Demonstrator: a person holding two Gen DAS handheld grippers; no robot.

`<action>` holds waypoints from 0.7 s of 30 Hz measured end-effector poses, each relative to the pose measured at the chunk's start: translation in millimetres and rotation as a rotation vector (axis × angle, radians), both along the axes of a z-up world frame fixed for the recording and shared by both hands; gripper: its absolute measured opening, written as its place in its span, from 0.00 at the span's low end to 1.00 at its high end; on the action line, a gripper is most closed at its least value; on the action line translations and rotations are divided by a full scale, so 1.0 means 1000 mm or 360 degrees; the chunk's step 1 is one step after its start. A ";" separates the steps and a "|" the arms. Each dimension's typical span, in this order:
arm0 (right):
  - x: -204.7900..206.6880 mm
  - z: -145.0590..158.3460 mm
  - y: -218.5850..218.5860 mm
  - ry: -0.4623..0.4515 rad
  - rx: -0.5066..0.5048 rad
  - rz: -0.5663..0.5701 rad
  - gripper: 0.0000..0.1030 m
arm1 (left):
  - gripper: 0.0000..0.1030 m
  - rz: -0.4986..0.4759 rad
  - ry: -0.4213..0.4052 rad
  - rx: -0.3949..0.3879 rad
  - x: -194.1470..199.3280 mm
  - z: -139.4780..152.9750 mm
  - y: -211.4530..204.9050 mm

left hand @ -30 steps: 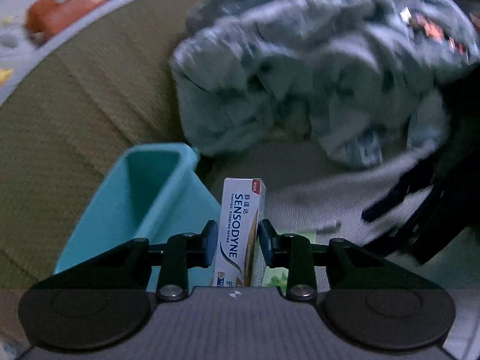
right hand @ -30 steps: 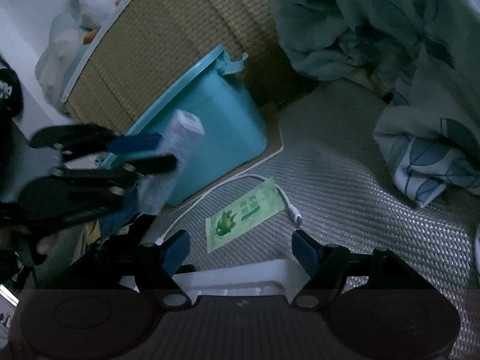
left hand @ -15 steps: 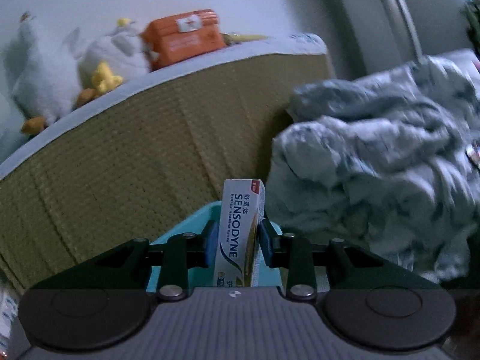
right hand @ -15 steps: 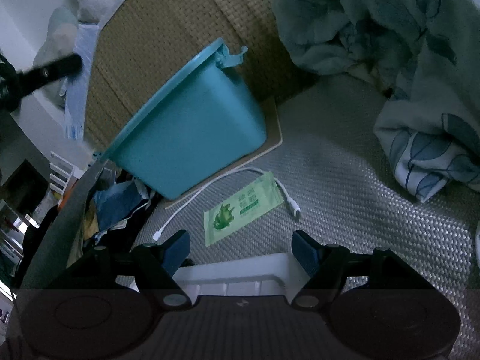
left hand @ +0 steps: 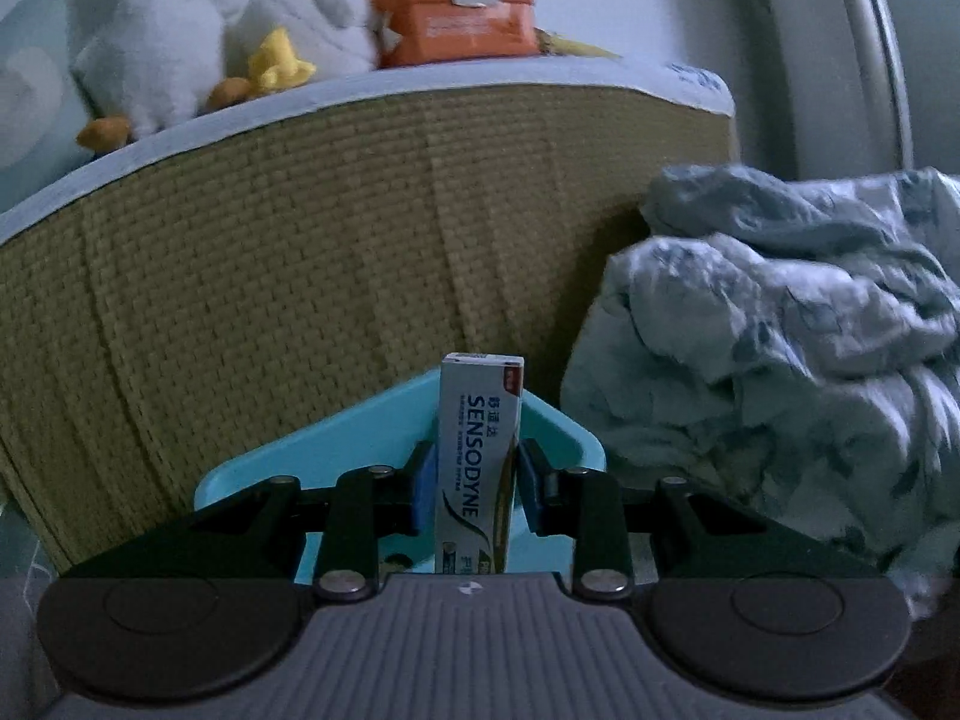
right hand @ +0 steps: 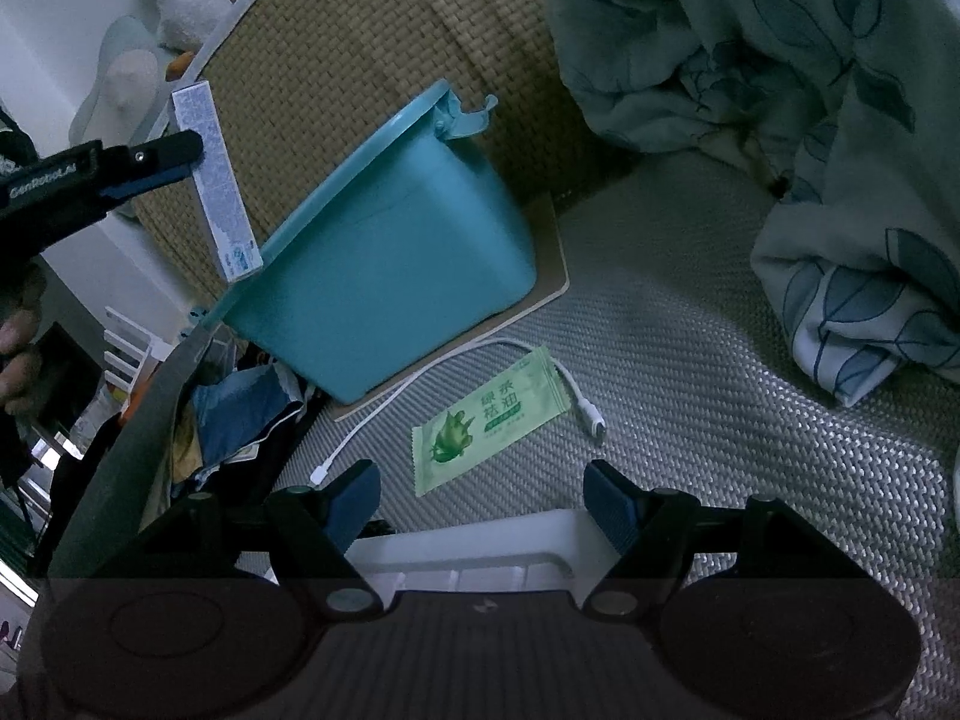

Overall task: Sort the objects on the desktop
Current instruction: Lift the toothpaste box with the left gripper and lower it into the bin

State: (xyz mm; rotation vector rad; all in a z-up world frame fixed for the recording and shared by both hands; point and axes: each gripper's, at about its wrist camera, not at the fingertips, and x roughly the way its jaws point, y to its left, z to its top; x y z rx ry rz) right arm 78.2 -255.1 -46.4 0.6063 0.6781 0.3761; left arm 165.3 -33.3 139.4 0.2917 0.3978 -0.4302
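Note:
My left gripper (left hand: 477, 489) is shut on a white Sensodyne toothpaste box (left hand: 479, 456) and holds it upright above the teal plastic bin (left hand: 300, 462). In the right wrist view the box (right hand: 216, 180) hangs over the bin's (right hand: 390, 276) left rim, held by the left gripper (right hand: 162, 165). My right gripper (right hand: 483, 495) is open and empty, low over the woven mat. A green sachet (right hand: 489, 417) and a white charging cable (right hand: 420, 381) lie just ahead of it. A white tray edge (right hand: 456, 552) sits under its jaws.
A crumpled leaf-print blanket (right hand: 810, 120) fills the right side. A woven headboard (left hand: 300, 270) rises behind the bin, with plush toys (left hand: 198, 48) and an orange pack (left hand: 462, 18) on top. Clothes (right hand: 228, 414) lie past the mat's left edge.
My left gripper has lifted and tilted up with the toothpaste box, and now stands over the bin's opening. My right gripper has stayed nearly still and open.

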 end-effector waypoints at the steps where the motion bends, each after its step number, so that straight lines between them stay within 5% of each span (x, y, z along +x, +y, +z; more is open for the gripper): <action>1: 0.000 0.000 0.000 0.0001 0.0002 0.0000 0.76 | 0.32 0.0011 0.0001 -0.0033 0.003 0.002 0.001; 14: 0.002 -0.001 -0.001 0.0005 0.0027 0.0004 0.76 | 0.32 0.0332 0.0007 -0.0395 0.066 0.018 0.023; 21: 0.001 0.000 0.000 -0.0005 0.0037 0.0013 0.76 | 0.32 0.0422 0.0143 -0.0392 0.089 -0.008 0.026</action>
